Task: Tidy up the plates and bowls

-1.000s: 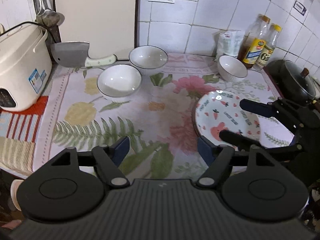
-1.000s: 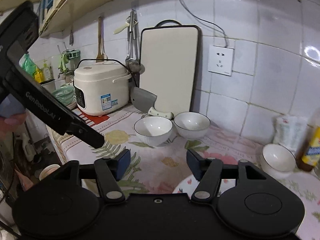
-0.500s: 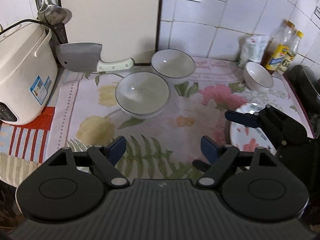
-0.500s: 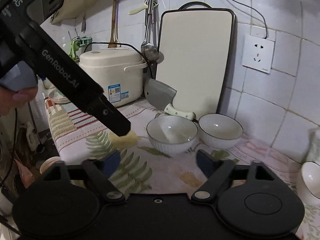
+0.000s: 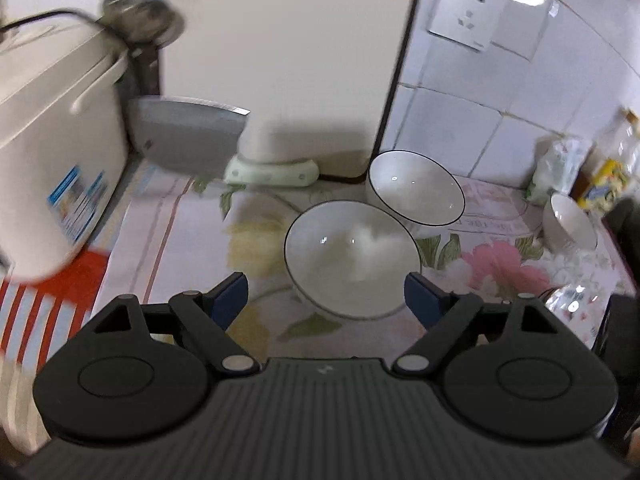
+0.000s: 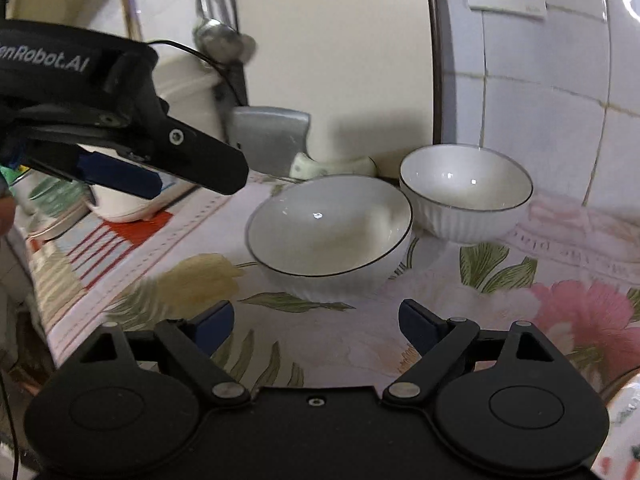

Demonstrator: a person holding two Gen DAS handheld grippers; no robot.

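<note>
White letters "enRobot.AI" are showing on the black body of the left gripper (image 6: 168, 178) in the right wrist view, with the start of the word cut off by the frame edge. The blue label on the rice cooker (image 5: 52, 152) is appearing too blurred to read.

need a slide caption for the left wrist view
Open left tool nearing the closer of two white bowls on a floral cloth, cleaver behind.
</note>
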